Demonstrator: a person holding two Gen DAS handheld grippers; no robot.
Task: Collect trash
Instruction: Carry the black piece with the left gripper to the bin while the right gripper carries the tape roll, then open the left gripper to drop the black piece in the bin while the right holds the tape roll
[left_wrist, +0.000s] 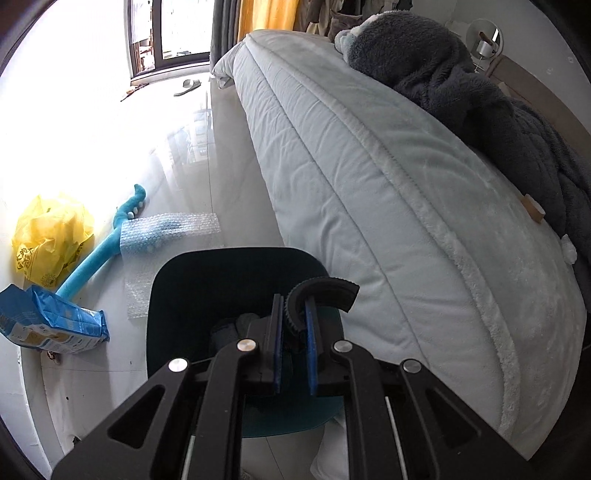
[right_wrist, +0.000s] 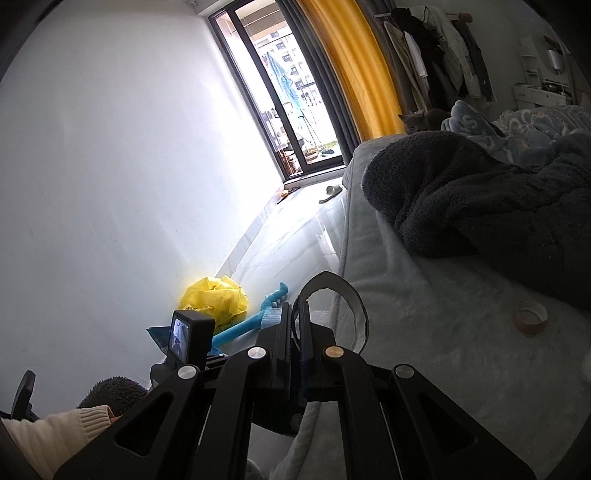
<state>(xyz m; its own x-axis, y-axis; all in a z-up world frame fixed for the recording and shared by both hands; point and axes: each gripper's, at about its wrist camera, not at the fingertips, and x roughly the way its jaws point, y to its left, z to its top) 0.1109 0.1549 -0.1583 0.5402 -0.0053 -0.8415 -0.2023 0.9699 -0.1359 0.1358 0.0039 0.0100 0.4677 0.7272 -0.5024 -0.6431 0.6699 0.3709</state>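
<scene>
Left wrist view: the left gripper (left_wrist: 293, 314) is clenched on a black curved ridged scrap (left_wrist: 325, 290), held right over the dark bin (left_wrist: 177, 280), which stands near the white bed (left_wrist: 369, 206). Something grey already lies in the bin. Left of it on the floor, litter waits: bubble wrap (left_wrist: 170, 232), a blue packet (left_wrist: 55, 325), a yellow bag (left_wrist: 48, 236) and a blue foam toy (left_wrist: 107, 243).

Right wrist view: the right gripper (right_wrist: 295, 321) is clamped on a looped strip (right_wrist: 351, 295), carried above the bed edge. A tape roll (right_wrist: 530, 319) lies to the right on the bed.

My reading: collection is partly done; both held pieces are not yet dropped, and the floor litter remains.
</scene>
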